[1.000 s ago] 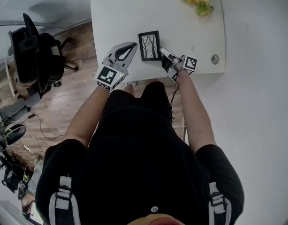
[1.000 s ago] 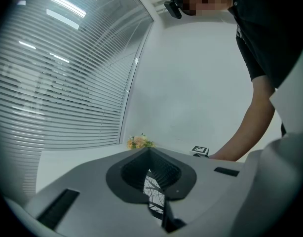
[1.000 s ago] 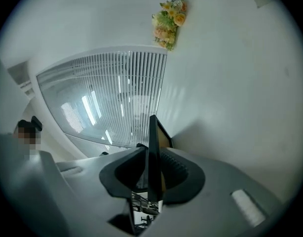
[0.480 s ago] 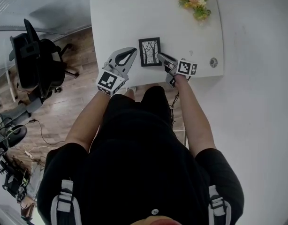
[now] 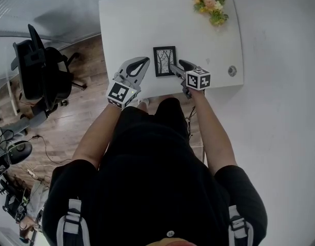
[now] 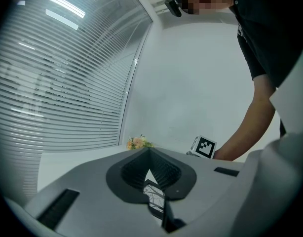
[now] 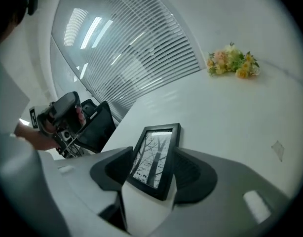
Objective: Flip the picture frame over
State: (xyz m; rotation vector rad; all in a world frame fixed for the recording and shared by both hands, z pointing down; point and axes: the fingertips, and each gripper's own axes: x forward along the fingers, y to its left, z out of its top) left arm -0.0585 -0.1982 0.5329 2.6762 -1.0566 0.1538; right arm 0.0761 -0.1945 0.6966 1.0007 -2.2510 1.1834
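Starting at the right gripper's fingers (image 7: 193,174), we find them released. They have just been spreading, and the near end of the picture frame (image 7: 154,159) sits in the gap between them. One finger stands clear of the frame's edge and the other lies just beside it; we see no squeeze on the frame. A second ago these fingers were nearly together at the frame's near right corner, with the marker cube turned off to the side. Now the right gripper (image 5: 177,65) has rolled, so the cube faces up toward the head view.

The frame lies flat on the white bench (image 5: 132,24) near its front edge, tree picture upward, as it did before.

To its left, the left gripper (image 5: 144,61) keeps the pose it had a second ago. Its fingers (image 6: 164,169) are clenched tip to tip on nothing, pointing across the bench beside the frame.

Farther out, a bunch of flowers (image 5: 211,3) rests at the far right corner, and a black chair (image 5: 37,65) stands on the wooden floor.
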